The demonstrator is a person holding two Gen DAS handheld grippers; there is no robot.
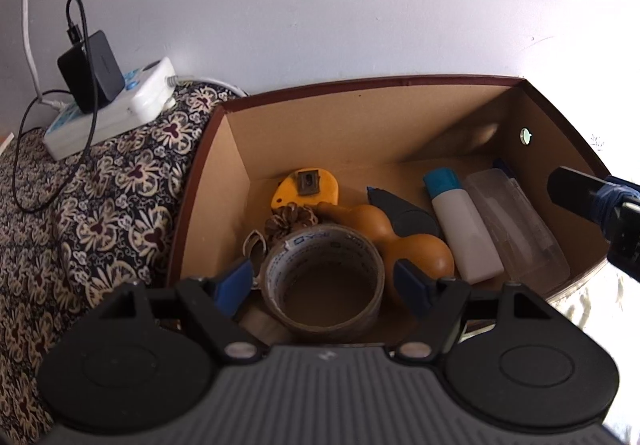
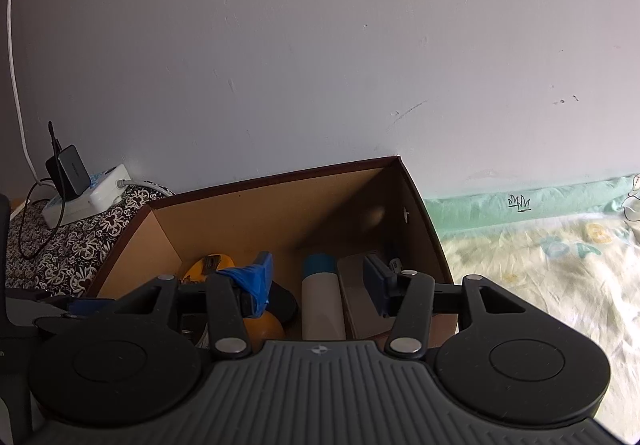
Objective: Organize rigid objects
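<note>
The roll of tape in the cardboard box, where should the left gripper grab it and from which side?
Come from above. The roll of tape lies flat, hole up, so span its outer wall with the left gripper, whose open fingers already flank it. The gourd crowds the right finger.

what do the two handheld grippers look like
Both match: a ribbed grey body with two round black discs, black linkage arms on silver pivot pins, and blue finger pads. The left gripper has plain pads; the right gripper has blue tape wrapped round one finger.

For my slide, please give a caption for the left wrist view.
Open left gripper straddling a brown tape roll inside a cardboard box.
</note>
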